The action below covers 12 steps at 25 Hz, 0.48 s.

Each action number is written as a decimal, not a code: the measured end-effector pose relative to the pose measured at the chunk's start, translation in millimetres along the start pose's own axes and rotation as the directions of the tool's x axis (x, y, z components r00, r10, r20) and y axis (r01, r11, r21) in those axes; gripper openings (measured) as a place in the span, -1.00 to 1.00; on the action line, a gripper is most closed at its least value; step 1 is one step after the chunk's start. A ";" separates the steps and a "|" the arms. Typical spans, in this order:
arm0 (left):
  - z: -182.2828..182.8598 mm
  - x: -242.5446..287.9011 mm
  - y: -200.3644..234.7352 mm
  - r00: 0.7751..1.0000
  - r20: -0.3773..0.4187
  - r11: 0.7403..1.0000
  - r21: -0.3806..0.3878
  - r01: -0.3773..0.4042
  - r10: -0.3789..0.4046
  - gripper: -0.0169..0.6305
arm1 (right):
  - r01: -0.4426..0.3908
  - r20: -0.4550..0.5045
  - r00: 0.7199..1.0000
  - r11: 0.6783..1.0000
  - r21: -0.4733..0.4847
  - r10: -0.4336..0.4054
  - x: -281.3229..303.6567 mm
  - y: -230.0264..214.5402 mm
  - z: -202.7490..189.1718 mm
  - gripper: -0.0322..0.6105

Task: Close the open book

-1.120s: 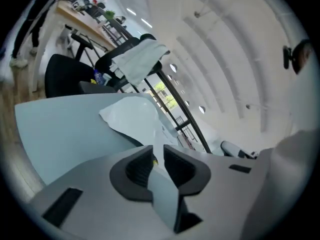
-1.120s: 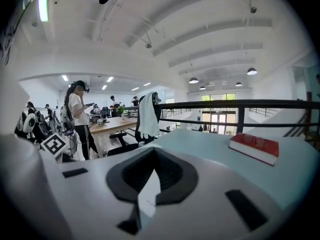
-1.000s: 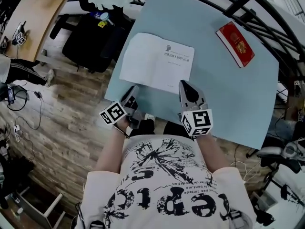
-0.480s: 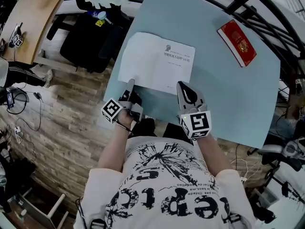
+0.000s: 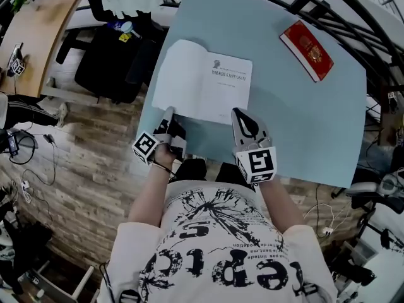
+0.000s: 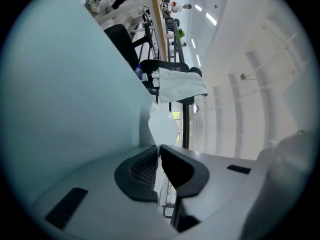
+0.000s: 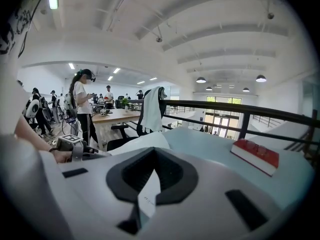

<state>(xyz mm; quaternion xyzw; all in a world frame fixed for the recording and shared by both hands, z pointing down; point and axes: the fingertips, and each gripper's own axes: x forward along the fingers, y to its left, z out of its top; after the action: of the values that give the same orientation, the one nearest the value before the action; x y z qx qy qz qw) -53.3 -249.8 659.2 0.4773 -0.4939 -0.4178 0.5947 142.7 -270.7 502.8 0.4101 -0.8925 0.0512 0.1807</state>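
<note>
An open book (image 5: 202,81) with white pages lies flat on the light blue table (image 5: 290,125). My left gripper (image 5: 169,114) is at its near left corner. In the left gripper view the jaws (image 6: 159,150) are closing, with a thin white page (image 6: 162,126) caught edge-on between them. My right gripper (image 5: 239,114) sits at the book's near right corner. In the right gripper view (image 7: 153,155) its jaws are together, with a strip of printed page (image 7: 149,196) between them.
A red book (image 5: 307,49) lies at the table's far right. A black chair (image 5: 110,59) with a white cloth stands off the table's left edge, over the wood floor. A dark railing (image 7: 240,115) runs behind the table. People stand far off at desks (image 7: 85,109).
The left gripper has moved up to the book's near left corner and rolled onto its side, and its jaws have come together on the page. The right gripper has stayed put.
</note>
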 end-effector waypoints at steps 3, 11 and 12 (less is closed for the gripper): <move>-4.9 -2.2 -8.7 0.999 -0.026 0.999 0.044 0.022 -0.021 -0.85 | 0.017 -0.006 1.000 1.000 0.017 -0.017 -4.0 -5.4 -2.2 -0.87; -46.6 1.7 -71.9 0.955 -0.255 0.947 0.238 0.214 -0.152 -0.85 | 0.073 0.003 0.997 0.997 0.030 -0.073 -18.3 -11.1 -0.6 -0.87; -53.5 1.7 -75.8 0.947 -0.287 0.937 0.267 0.225 -0.146 -0.85 | 0.079 0.003 0.997 0.996 0.029 -0.079 -20.8 -12.0 -0.4 -0.87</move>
<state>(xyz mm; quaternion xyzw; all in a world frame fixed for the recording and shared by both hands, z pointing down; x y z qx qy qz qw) -2.2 -257.9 582.2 0.6568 -0.4201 -0.3269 0.5341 164.2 -263.6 494.9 0.4476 -0.8752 0.0563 0.1749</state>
